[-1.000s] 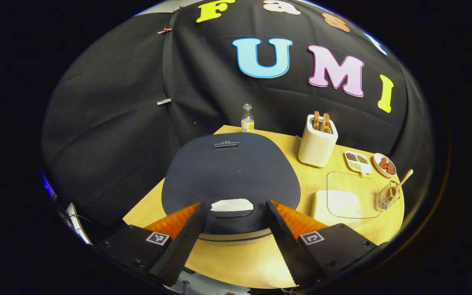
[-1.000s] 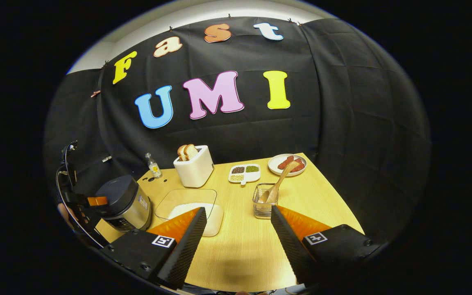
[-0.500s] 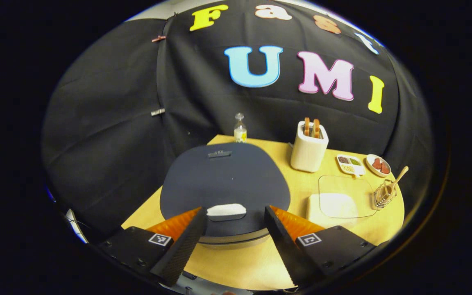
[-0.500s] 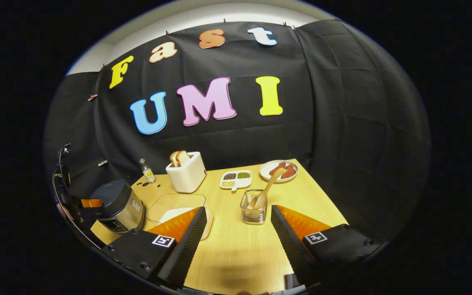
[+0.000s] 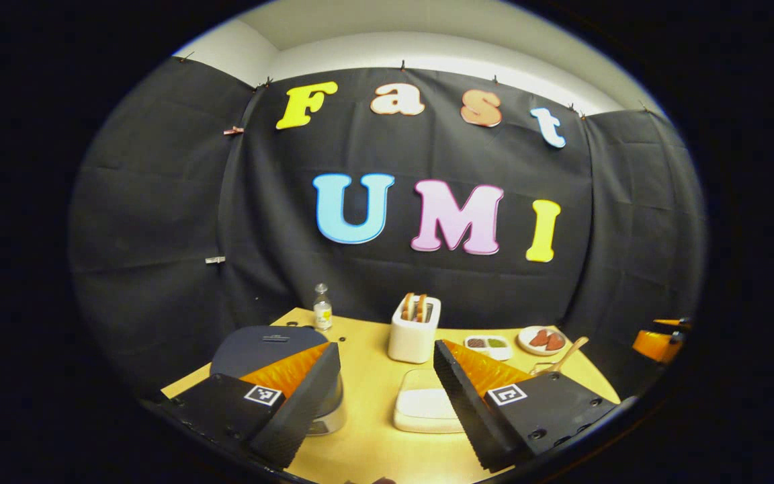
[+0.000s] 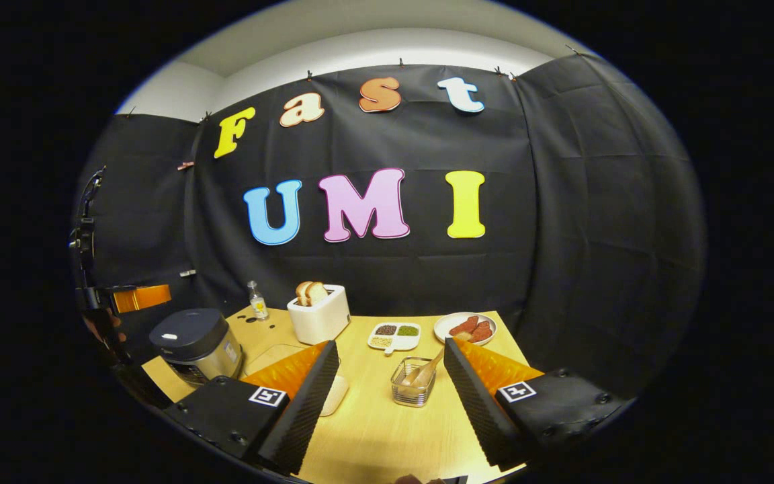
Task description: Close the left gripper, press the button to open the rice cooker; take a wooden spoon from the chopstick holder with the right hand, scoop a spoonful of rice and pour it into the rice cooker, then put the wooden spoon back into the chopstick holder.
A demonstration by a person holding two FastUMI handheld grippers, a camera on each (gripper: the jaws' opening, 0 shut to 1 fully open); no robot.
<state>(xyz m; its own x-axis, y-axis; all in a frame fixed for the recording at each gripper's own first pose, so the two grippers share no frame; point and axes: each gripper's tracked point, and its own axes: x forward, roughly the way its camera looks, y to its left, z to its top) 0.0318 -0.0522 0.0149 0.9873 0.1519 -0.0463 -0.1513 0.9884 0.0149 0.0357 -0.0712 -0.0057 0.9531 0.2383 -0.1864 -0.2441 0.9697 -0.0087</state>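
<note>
Wooden spoon (image 6: 427, 369) is leaning in the chopstick holder (image 6: 413, 382), rice cooker (image 6: 196, 343) sitting lidded at far left. Left gripper (image 5: 385, 376) and right gripper (image 6: 390, 378) are both hanging spread, holding nothing. This fits either end of the job.

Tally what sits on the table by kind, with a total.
Appliances: 2 (rice cooker, toaster)
Food dishes: 3 (rice box, divided dish, plate)
Bottles: 1 (bottle)
Utensil holders: 1 (chopstick holder)
Spoons: 1 (wooden spoon)
Total: 8
</note>
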